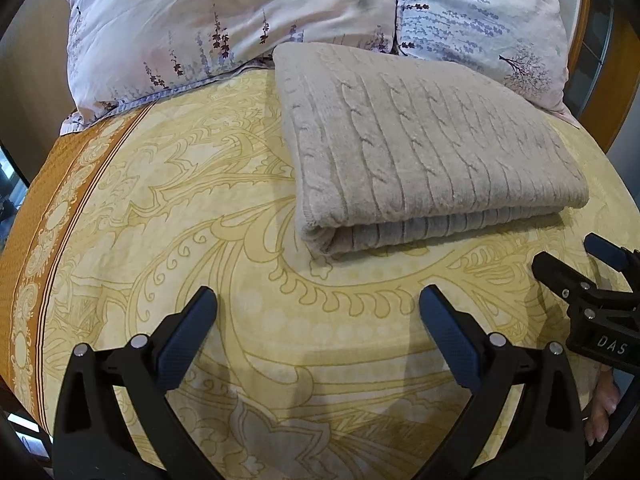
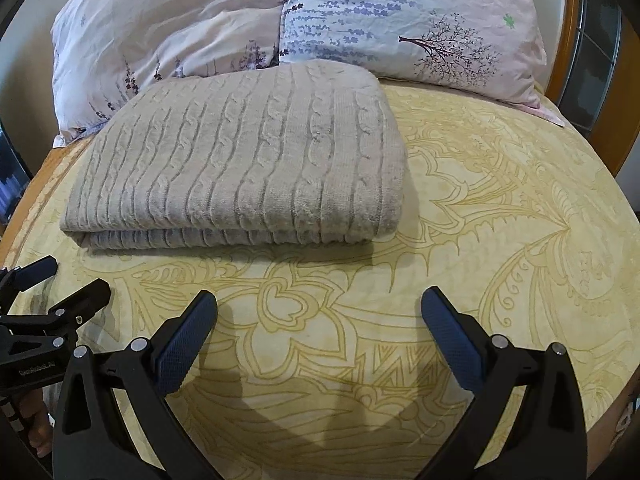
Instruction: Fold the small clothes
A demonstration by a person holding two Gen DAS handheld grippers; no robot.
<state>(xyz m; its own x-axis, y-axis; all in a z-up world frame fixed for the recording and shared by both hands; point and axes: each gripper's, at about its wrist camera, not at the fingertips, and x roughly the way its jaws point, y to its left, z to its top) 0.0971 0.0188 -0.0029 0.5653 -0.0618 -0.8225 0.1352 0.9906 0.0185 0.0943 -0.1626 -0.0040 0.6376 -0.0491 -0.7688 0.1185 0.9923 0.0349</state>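
A beige cable-knit garment [image 1: 420, 152] lies folded into a thick rectangle on the yellow patterned bed cover [image 1: 240, 240]; it also shows in the right wrist view [image 2: 240, 164]. My left gripper [image 1: 318, 300] is open and empty, hovering over the cover just in front of the fold's near edge. My right gripper [image 2: 318, 300] is open and empty, in front of the garment's near right corner. Each gripper shows at the edge of the other's view, the right one [image 1: 576, 256] and the left one [image 2: 68, 280].
Two floral pillows [image 1: 240, 20] [image 2: 420, 20] lie behind the garment at the head of the bed. An orange border [image 1: 36, 248] marks the cover's left edge. A wooden frame [image 2: 568, 40] stands at the right.
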